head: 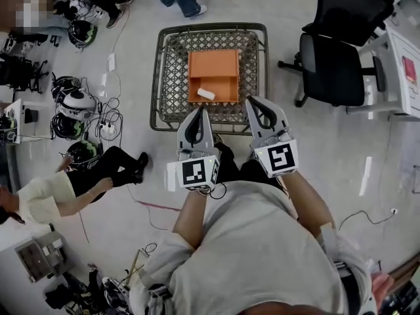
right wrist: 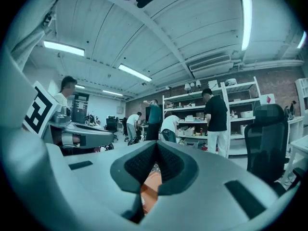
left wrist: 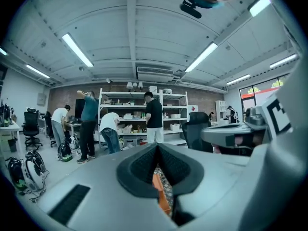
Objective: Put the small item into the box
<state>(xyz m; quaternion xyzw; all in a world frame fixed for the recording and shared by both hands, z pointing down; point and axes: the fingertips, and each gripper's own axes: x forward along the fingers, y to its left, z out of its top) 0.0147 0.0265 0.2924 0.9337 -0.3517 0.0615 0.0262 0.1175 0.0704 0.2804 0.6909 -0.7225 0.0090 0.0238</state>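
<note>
Head view – a square wire table [head: 157, 77] of open metal lattice stands on the floor, with a black office chair [head: 335, 64] well apart beyond its right edge. An orange box [head: 213, 64] sits open at about the centre of the wire table. The left gripper [head: 201, 110] and the right gripper [head: 250, 100] are held side by side, their tips showing against the table's near edge. Each carries a cube [head: 195, 172] bearing a black-and-white square marker, which is a pattern only, not letters. The small item [head: 206, 94], white and oblong, lies inside the box at its near left corner.

Left gripper view – the pads are clenched together with nothing between them. Right gripper view shows the same: pads pressed together, empty.
</note>
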